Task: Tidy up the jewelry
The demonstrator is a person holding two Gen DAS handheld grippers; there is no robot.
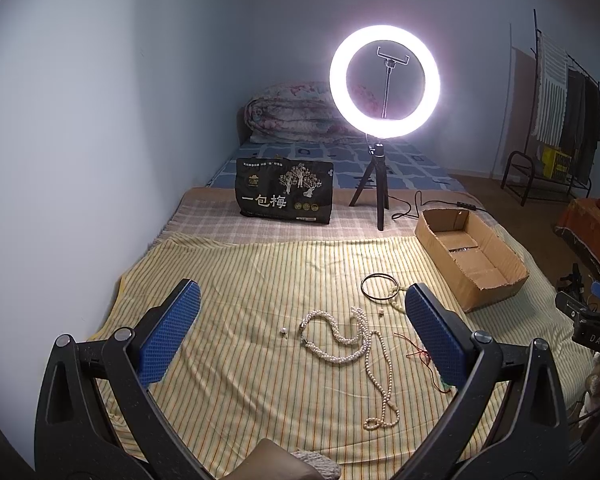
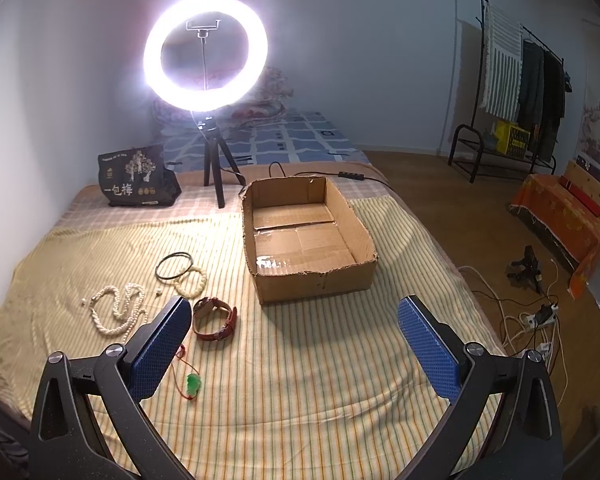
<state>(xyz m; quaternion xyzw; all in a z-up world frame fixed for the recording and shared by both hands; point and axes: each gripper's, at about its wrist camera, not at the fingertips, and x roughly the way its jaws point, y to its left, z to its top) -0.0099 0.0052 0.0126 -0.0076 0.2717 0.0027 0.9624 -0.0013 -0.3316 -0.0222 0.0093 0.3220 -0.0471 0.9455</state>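
Jewelry lies on a yellow striped blanket (image 1: 239, 280). A thick pearl necklace (image 1: 332, 340) and a thin pearl strand (image 1: 380, 392) lie between my open left gripper (image 1: 302, 304) fingers. A black ring bangle (image 1: 380, 286) lies beyond them, also in the right wrist view (image 2: 174, 266), beside a cream bead bracelet (image 2: 190, 281). A brown leather watch (image 2: 215, 319) and a red cord with green pendant (image 2: 191, 385) lie by my open, empty right gripper (image 2: 295, 320). An empty cardboard box (image 2: 308, 236) stands ahead of it, also in the left view (image 1: 470, 256).
A lit ring light on a tripod (image 1: 384, 84) and a black bag (image 1: 285, 190) stand behind the blanket. A folded quilt (image 1: 295, 114) lies at the bed's far end. A clothes rack (image 2: 516, 80), cables and a power strip (image 2: 540, 316) are on the floor right.
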